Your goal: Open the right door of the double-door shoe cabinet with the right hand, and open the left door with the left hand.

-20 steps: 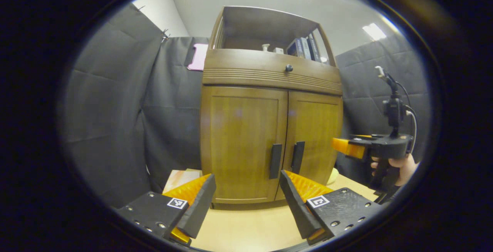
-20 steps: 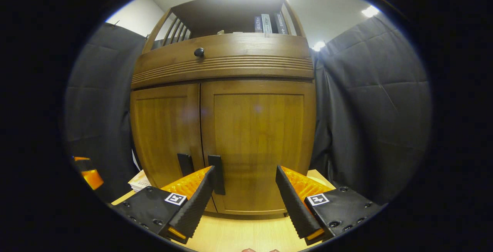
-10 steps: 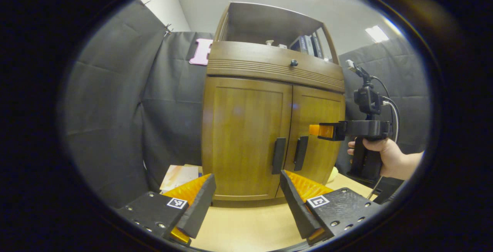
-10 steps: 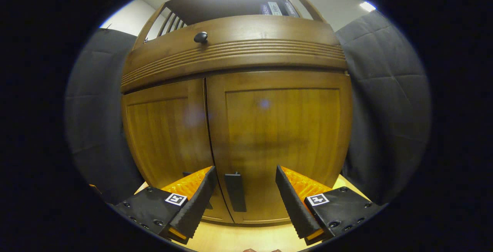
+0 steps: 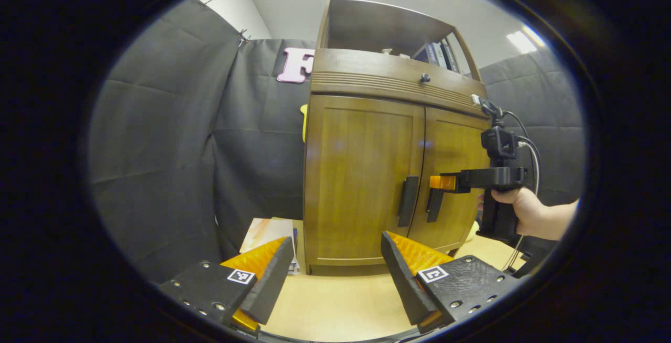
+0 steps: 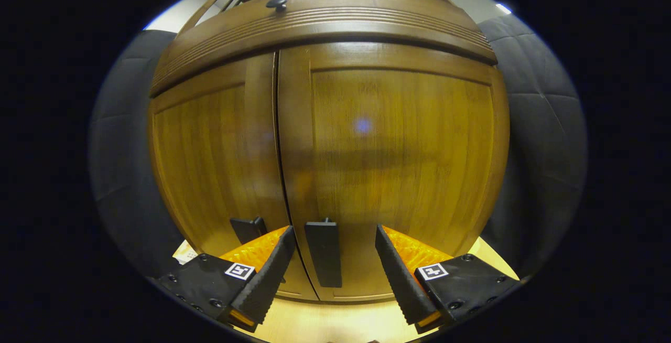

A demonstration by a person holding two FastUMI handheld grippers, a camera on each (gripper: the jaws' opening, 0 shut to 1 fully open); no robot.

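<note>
The brown wooden double-door shoe cabinet (image 5: 388,175) is standing on the pale wooden tabletop (image 5: 335,306), with an open shelf above a ribbed drawer front. Both doors are sitting flush and closed: no gap is showing along the centre seam in either view. Task progress, as judged: nothing opened yet, both pulls remaining.

The right cabinet door (image 6: 393,175) is looming close in the right gripper view; the left cabinet door (image 5: 361,175) is facing the left gripper view from farther off.

The right gripper (image 6: 331,264), held in a person's hand (image 5: 524,209), is hanging with its jaws spread wide, bracketing the dark flat vertical handle of the right door (image 6: 324,253) without either finger touching it. In the left gripper view its tip is sitting right at that handle (image 5: 434,204).

The left gripper (image 5: 335,275) is hovering well back from the cabinet, jaws also spread wide and empty, over the tabletop. The matching dark handle of the left door (image 5: 408,208) is untouched.

Judged next: closing on the right handle and pulling.
</note>
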